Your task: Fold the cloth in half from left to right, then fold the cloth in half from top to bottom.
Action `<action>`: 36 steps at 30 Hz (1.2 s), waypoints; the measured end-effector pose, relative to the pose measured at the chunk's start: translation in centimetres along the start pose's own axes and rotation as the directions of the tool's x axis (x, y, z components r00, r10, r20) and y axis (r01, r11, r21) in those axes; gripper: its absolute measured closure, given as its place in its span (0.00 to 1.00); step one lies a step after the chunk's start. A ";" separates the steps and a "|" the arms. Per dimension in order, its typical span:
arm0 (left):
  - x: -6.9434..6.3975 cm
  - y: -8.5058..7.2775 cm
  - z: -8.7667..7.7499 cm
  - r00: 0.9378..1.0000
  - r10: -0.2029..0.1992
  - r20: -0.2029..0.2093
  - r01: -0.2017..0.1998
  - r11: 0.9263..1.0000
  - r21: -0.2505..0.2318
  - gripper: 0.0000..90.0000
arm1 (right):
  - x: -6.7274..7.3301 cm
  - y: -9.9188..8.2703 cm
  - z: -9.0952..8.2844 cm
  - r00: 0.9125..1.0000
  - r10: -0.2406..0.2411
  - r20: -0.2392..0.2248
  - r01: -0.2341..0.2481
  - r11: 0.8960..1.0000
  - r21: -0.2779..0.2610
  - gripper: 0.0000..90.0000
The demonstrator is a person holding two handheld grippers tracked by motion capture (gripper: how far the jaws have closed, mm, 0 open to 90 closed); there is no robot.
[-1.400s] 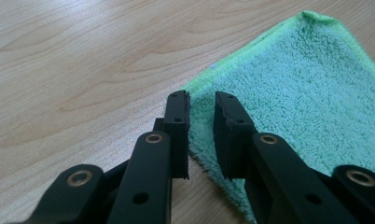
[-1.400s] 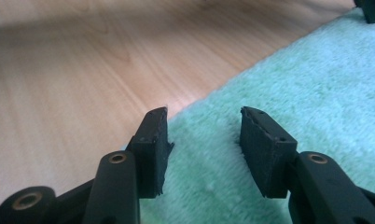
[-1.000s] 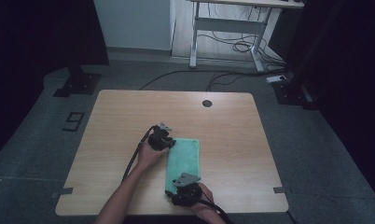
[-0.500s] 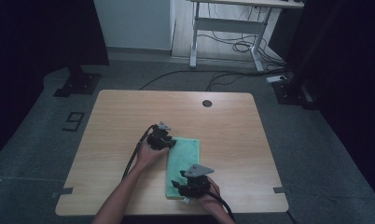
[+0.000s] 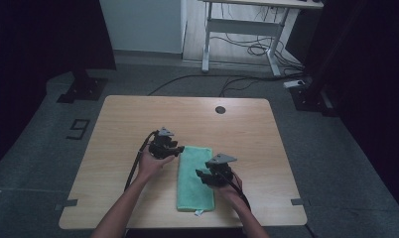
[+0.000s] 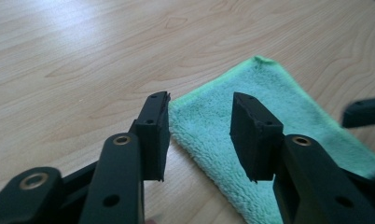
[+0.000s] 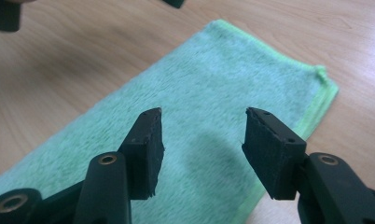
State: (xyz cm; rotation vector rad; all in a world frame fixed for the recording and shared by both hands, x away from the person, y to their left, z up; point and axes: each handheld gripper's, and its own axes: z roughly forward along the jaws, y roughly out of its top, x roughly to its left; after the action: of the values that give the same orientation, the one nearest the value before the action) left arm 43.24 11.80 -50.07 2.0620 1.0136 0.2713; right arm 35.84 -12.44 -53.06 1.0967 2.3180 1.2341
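A green towel [image 5: 195, 178], folded into a long strip, lies flat near the wooden table's [image 5: 138, 114] front edge. The right gripper [image 5: 205, 177] hovers over the towel's right side, jaws apart and empty. Beyond, at the towel's far left corner, the left gripper [image 5: 176, 149] has just been opening, nothing between its jaws, apparently letting go.

Dim rm, grey floor [image 5: 48, 148], white desk frame [image 5: 242, 29], cables [image 5: 247, 49]

Light wood table [image 5: 128, 124] with a round black cable hole [image 5: 220, 109] near the far edge. Behind it, a white desk frame [image 5: 239, 27] with tangled cables [image 5: 247, 49] underneath, on grey floor [image 5: 336, 163].
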 end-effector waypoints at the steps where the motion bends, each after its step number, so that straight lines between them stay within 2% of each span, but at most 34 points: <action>1: 0.0 -0.1 -0.2 1.000 0.009 -0.011 -0.009 1.000 -0.003 0.62 | -0.2 0.1 0.1 1.000 0.001 -0.002 -0.001 1.000 0.000 0.52; 9: 0.2 -0.2 -1.3 1.000 0.012 -0.020 -0.012 1.000 -0.020 0.57 | -1.4 1.5 0.9 1.000 -0.001 0.006 0.001 1.000 -0.002 0.50; 19: 0.6 -0.7 -1.1 0.999 0.033 -0.044 -0.033 0.999 -0.010 0.53 | -2.2 2.4 2.2 1.000 0.016 0.021 -0.017 1.000 0.010 0.50; 22: 0.8 -0.7 -1.1 1.000 0.007 -0.030 -0.008 1.000 -0.018 0.52 | -2.8 2.3 2.5 0.999 0.033 0.030 -0.033 0.999 0.013 0.50; 29: 1.0 -0.8 -0.7 0.999 0.004 -0.048 -0.004 1.000 -0.011 0.53 | -3.4 2.4 3.0 0.998 0.044 0.034 -0.045 0.999 0.028 0.49; 34: 1.3 -0.9 -0.3 0.999 -0.011 -0.047 0.010 1.000 -0.007 0.51 | -3.9 3.2 2.9 0.999 0.043 0.026 -0.043 0.999 0.000 0.48; 36: 1.4 -0.9 -0.1 0.999 -0.014 -0.046 0.014 1.000 -0.002 0.51 | -4.1 3.4 3.0 0.998 0.053 0.024 -0.053 0.999 0.006 0.47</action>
State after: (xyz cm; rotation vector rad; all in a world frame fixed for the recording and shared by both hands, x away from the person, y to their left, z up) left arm 43.61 13.21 -50.83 2.0550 1.0544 0.3137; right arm 41.92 -12.57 -52.45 1.1760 2.2915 1.2260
